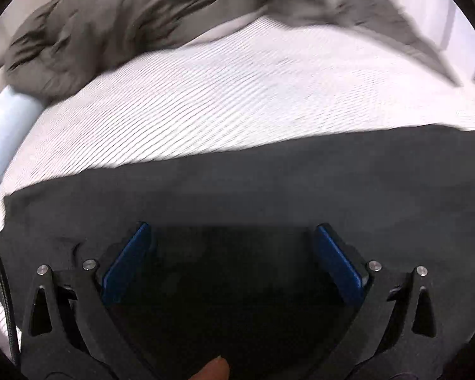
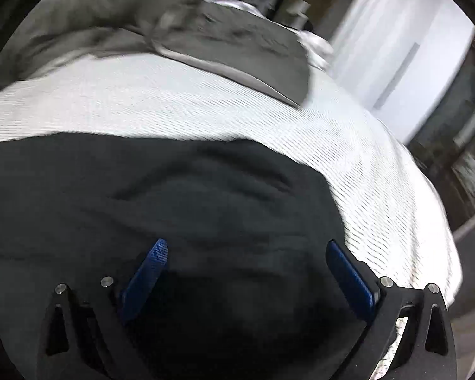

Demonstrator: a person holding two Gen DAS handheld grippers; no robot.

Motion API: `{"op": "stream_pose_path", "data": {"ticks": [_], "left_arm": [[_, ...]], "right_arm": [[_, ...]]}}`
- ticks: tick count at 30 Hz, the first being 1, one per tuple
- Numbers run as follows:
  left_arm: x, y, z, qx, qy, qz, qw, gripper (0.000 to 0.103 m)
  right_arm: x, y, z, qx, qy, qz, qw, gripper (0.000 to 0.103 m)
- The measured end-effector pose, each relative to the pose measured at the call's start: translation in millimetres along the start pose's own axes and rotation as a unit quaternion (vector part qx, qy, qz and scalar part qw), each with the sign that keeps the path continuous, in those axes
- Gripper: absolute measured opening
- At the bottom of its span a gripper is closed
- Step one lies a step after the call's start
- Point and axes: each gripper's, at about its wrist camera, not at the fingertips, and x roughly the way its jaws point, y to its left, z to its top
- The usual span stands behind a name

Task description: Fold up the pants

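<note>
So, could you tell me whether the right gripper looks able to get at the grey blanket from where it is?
Probably not without moving forward: the right gripper hangs open over the black pants, and bare white mattress lies between them and the grey blanket.

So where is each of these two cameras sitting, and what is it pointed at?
Left wrist: on the left tongs, looking forward over black pants on a white bed; open blue fingers and a fingertip show.
Right wrist: on the right tongs, same direction; open fingers only.
Both share the pants, the bed and the grey duvet.
</note>
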Motion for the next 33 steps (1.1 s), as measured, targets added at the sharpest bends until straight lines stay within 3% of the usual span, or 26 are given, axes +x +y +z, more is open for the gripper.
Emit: {"op": "stream_pose_path", "data": {"ticks": [3,6,8,10,13,15,17,19,21,23,28,31,33], "left_arm": [[-19.2,-47.6,10.6,0.047,-0.019,-0.064,0.9967,0.102],[-10.5,-87.4,15.3,0.084,-0.008,-0.090,0.9923,0.102],[4.8,-109.4,22.2,0.108,-0.005,-0.080,0.9908,0.102],[27.4,-121.6,26.8,0.125,0.017,-0.069,0.9897,0.103],[48.8,-106.6,30.3,0.085,0.034,-0.074,0.9931,0.103],[52.5,-86.3,33.8,0.050,0.029,-0.050,0.9971,0.103],[56.0,-61.6,37.9,0.014,0.024,-0.021,0.9994,0.103],[58.8,-45.2,39.1,-0.012,0.025,-0.007,0.9996,0.103],[60.5,-28.7,39.3,-0.037,0.027,-0.014,0.9988,0.103],[54.0,-31.5,41.2,-0.034,0.024,-0.006,0.9991,0.102],[40.1,-66.0,46.5,0.004,0.009,-0.056,0.9984,0.102],[52.3,-95.3,41.8,0.043,0.028,-0.041,0.9978,0.103],[57.7,-98.3,35.9,0.042,0.036,-0.036,0.9978,0.103]], "right_arm": [[-20.1,34.5,10.2,-0.019,-0.016,0.079,0.997,0.102],[-16.6,71.7,23.3,-0.051,-0.010,0.138,0.989,0.102],[-5.4,106.2,29.6,-0.066,0.007,0.167,0.984,0.102],[4.4,139.3,32.6,-0.092,0.026,0.167,0.981,0.102],[18.7,154.0,29.6,-0.140,0.037,0.152,0.978,0.102],[27.2,131.9,31.9,-0.123,0.034,0.127,0.984,0.103],[43.7,89.6,33.2,-0.079,0.038,0.036,0.996,0.103],[58.0,45.1,31.4,-0.021,0.051,-0.008,0.998,0.103],[63.3,14.6,27.3,0.032,0.062,0.016,0.997,0.103],[54.0,14.7,25.7,0.031,0.053,0.017,0.998,0.102],[21.1,64.5,41.5,-0.013,0.022,0.081,0.996,0.102],[21.7,106.6,41.1,-0.047,0.015,0.131,0.990,0.102],[37.2,128.3,37.4,-0.084,0.033,0.118,0.989,0.102]]}}
